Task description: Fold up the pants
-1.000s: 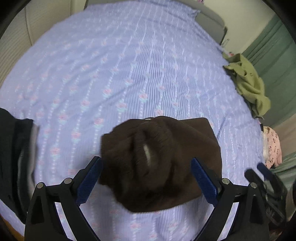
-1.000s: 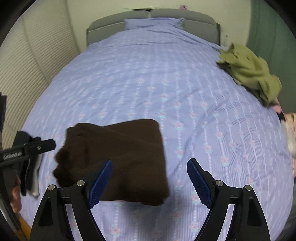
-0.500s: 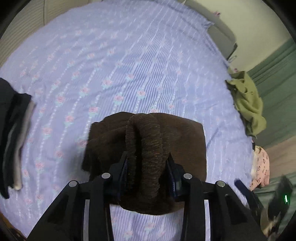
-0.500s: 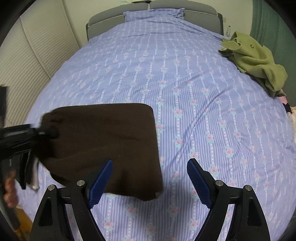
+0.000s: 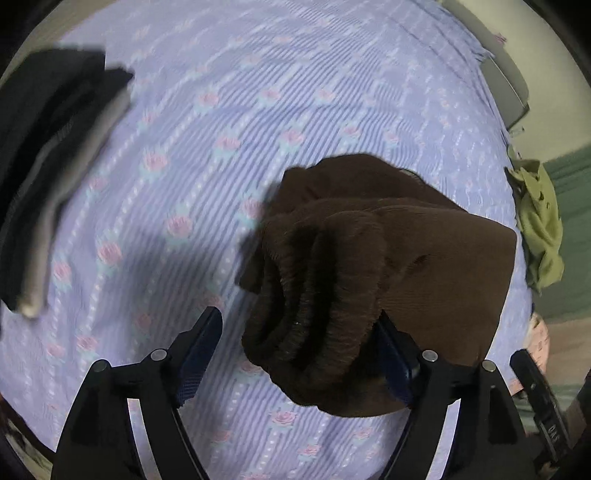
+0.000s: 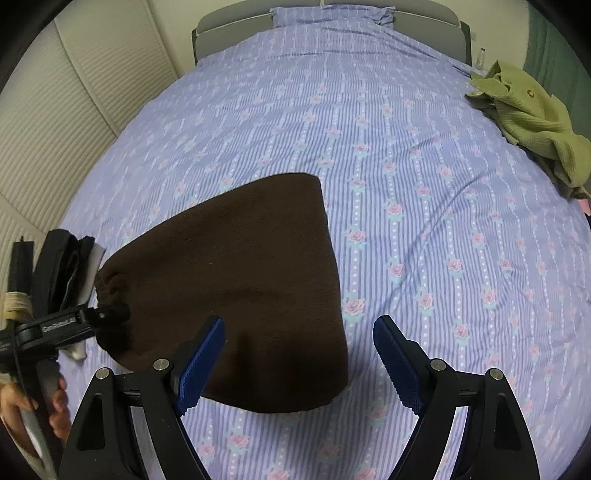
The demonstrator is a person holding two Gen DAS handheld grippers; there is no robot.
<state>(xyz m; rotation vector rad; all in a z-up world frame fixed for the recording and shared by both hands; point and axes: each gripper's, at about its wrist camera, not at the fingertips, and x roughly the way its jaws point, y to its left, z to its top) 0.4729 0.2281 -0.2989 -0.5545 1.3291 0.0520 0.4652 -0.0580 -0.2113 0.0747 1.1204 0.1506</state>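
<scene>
The folded brown pants [image 6: 251, 280] lie on the lilac flowered bed sheet [image 6: 406, 184]. In the left wrist view the pants' ribbed waistband [image 5: 321, 295] bunches between the fingers of my left gripper [image 5: 299, 347]. The jaws stand apart; the band rests against the right finger [image 5: 391, 354], and the left finger [image 5: 201, 350] is clear of it. The left gripper [image 6: 107, 314] also shows in the right wrist view at the pants' left end. My right gripper [image 6: 299, 360] is open and empty, over the pants' near right corner.
A stack of folded black and grey clothes [image 5: 48, 147] lies at the bed's left edge, also in the right wrist view [image 6: 66, 266]. A crumpled olive-green garment [image 6: 528, 118] lies at the far right. The grey headboard [image 6: 332, 22] and a pillow are at the back.
My left gripper, shut on the waistband half a second ago, has opened its jaws. The pants have shifted left towards the black stack. My right gripper stayed open.
</scene>
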